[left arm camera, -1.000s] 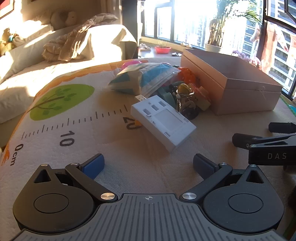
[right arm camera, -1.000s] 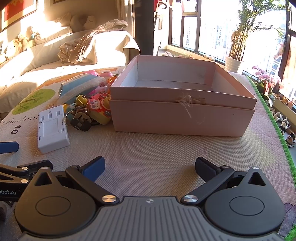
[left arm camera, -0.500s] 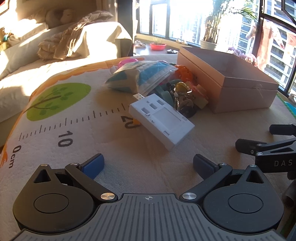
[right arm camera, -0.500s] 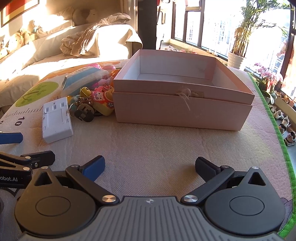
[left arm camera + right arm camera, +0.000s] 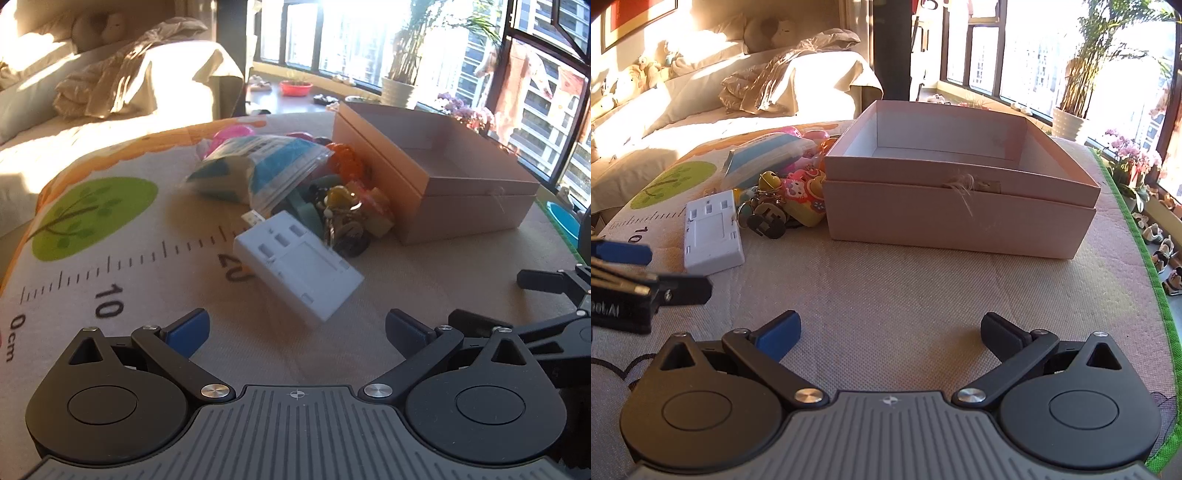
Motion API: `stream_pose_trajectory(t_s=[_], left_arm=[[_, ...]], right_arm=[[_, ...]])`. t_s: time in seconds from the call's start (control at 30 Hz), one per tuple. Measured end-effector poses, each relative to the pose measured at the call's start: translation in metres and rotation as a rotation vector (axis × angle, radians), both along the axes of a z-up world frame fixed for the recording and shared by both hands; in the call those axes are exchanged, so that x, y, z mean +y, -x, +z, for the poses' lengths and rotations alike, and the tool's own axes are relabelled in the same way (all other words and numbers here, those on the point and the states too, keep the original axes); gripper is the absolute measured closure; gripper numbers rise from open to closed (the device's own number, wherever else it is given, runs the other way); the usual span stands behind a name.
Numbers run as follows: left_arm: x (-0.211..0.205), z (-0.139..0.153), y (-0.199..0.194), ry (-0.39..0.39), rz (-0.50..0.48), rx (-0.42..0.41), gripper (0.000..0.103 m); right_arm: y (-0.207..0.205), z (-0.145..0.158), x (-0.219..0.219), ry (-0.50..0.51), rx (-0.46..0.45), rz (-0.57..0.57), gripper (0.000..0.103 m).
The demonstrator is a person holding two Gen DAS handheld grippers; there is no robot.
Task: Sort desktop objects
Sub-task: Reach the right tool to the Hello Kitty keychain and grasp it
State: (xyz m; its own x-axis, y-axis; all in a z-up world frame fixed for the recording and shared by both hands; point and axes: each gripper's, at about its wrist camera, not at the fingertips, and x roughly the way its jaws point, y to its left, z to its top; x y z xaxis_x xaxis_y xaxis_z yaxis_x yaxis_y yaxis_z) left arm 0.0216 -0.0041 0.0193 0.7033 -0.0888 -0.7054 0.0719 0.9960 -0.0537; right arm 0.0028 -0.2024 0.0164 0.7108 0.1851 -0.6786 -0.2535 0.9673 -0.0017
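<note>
- The white plastic socket panel (image 5: 297, 264) lies flat on the printed play mat (image 5: 155, 236), over the "20" of the mat's ruler marks, nearest my left gripper.
- Just behind it sits a heap of small things: a keyring bunch with a yellow bell (image 5: 767, 205), a cartoon-face toy (image 5: 802, 192), an orange piece (image 5: 345, 158), and a clear bag with blue contents (image 5: 255, 168) leaning on top.
- The open pink cardboard box (image 5: 960, 218) stands to the right of the heap, the toys touching its left wall; nothing shows inside it from either view.
- My left gripper (image 5: 295, 328) hangs low over the mat's near edge, jaws wide, nothing between the fingers, pointed at the panel.
- My right gripper (image 5: 890, 332) faces the box front, jaws wide as well and holding nothing, over bare mat.
- A green border (image 5: 1145, 258) runs along the mat's right edge; a sofa (image 5: 701, 96) and sunlit windows (image 5: 1015, 55) lie beyond.
</note>
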Motion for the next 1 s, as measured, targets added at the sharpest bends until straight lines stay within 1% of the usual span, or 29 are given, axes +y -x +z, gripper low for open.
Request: stream_pose_trajectory(t_s=[0.1, 0.2, 0.27, 0.4, 0.6, 0.67, 0.8, 0.93, 1.0], left_arm=[[-0.013, -0.001, -0.015, -0.023, -0.031, -0.003, 0.000], [-0.020, -0.008, -0.027, -0.047, -0.045, 0.030, 0.000], [-0.018, -0.012, -0.028, -0.071, -0.043, 0.040, 0.000], [0.000, -0.012, -0.021, -0.089, -0.020, 0.038, 0.000], [0.035, -0.009, -0.015, -0.103, 0.063, 0.049, 0.000], [0.041, -0.007, -0.012, -0.108, 0.077, 0.048, 0.000], [0.048, -0.005, -0.009, -0.105, 0.084, 0.049, 0.000], [0.051, -0.004, -0.010, -0.084, 0.079, 0.044, 0.000], [0.053, -0.004, -0.009, -0.072, 0.076, 0.044, 0.000]], right_arm=[[0.001, 0.001, -0.001, -0.002, -0.003, 0.002, 0.000], [0.003, 0.001, 0.000, -0.002, -0.004, 0.000, 0.000], [0.003, 0.001, 0.001, -0.003, -0.006, 0.000, 0.000], [0.002, 0.001, 0.002, 0.000, -0.006, -0.004, 0.000], [-0.004, 0.003, 0.007, 0.005, 0.011, -0.007, 0.000], [-0.008, 0.007, 0.006, -0.006, -0.008, -0.012, 0.000], [-0.031, 0.023, 0.000, -0.053, -0.043, -0.046, 0.000], [-0.070, 0.030, 0.000, -0.118, 0.011, -0.075, 0.000], [-0.086, 0.031, 0.007, -0.153, 0.035, -0.064, 0.000]])
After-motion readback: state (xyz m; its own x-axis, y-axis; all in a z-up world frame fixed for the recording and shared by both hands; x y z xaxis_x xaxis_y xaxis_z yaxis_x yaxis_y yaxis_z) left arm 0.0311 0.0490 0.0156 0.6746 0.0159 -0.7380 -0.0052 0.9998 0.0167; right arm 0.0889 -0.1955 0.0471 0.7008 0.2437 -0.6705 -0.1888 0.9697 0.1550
